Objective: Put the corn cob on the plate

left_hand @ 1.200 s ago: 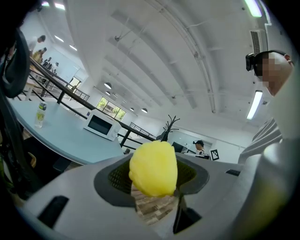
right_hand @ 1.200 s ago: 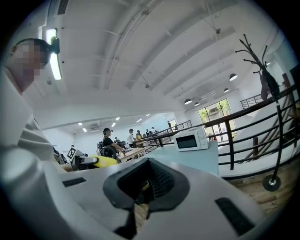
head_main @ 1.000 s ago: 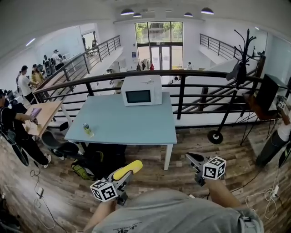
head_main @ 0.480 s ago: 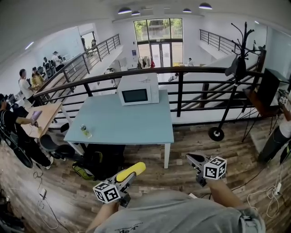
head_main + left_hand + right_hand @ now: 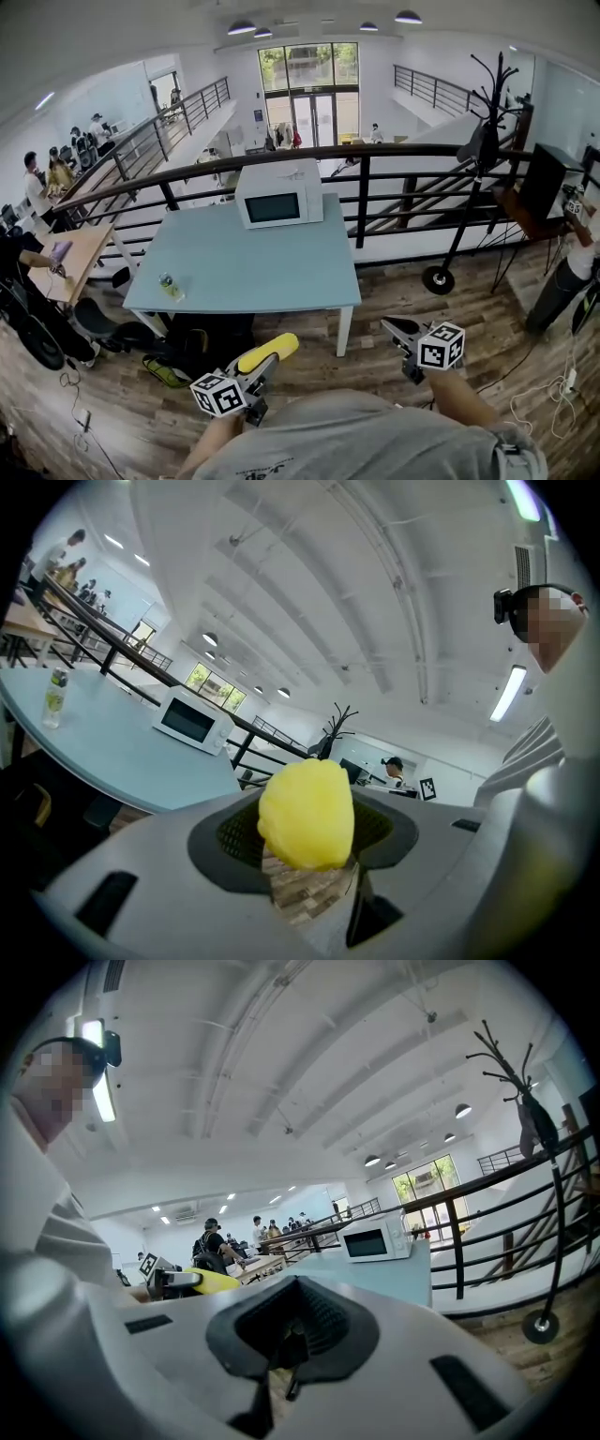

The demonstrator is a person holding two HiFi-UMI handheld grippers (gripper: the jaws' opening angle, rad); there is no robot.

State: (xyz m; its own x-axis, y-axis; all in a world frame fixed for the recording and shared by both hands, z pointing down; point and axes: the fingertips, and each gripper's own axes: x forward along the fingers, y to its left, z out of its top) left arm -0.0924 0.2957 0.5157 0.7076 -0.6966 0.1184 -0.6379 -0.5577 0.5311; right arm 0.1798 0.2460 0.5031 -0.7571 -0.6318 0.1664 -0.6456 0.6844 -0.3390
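The left tool (image 5: 261,367), low and left of centre in the head view, is clenched on the yellow corn cob (image 5: 267,351). The cob juts past its tips above the wooden floor (image 5: 403,292) (apart from the blue tabletop (image 5: 253,272)). The right tool (image 5: 394,328), lower right, is closed on nothing. A microwave (image 5: 278,195) and a small bottle (image 5: 169,285) stand on the tabletop.

Only real change is the view creeping forward: the desk (image 5: 262,267) with the microwave (image 5: 278,194) and little bottle (image 5: 169,285) sits lower and nearer the corn cob (image 5: 268,351) in the left claw (image 5: 261,367) now, and the people on the left (image 5: 39,183) slide toward the edge.
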